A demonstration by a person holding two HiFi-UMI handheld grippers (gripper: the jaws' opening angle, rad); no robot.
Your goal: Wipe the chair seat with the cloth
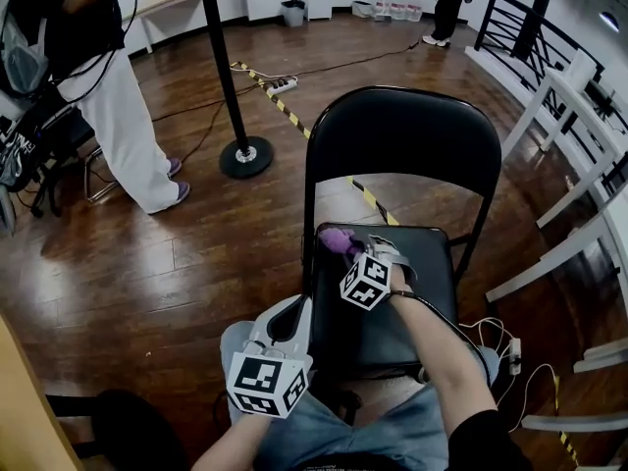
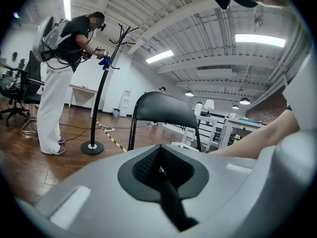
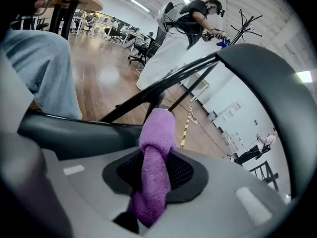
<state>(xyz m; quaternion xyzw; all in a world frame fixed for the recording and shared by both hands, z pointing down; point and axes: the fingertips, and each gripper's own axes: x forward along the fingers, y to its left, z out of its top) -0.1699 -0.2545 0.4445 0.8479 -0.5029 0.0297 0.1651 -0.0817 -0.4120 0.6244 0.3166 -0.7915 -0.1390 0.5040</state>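
A black folding chair stands in front of me, its seat (image 1: 412, 297) dark and its back (image 1: 402, 130) upright beyond it. My right gripper (image 1: 351, 250) hovers over the seat's far left corner, shut on a purple cloth (image 1: 338, 240) that bunches out past the jaws. In the right gripper view the cloth (image 3: 156, 157) runs up between the jaws, with the seat (image 3: 74, 133) at the left and the chair back (image 3: 267, 93) curving at the right. My left gripper (image 1: 300, 309) hangs off the seat's left front edge, shut and holding nothing; its view looks at the chair back (image 2: 161, 108).
A coat stand (image 1: 228, 77) with a round base stands on the wood floor left of the chair. A person in white trousers (image 1: 123, 126) is beyond it. Yellow-black tape (image 1: 285, 111) crosses the floor. White railings (image 1: 579, 165) and cables (image 1: 513, 354) lie to the right.
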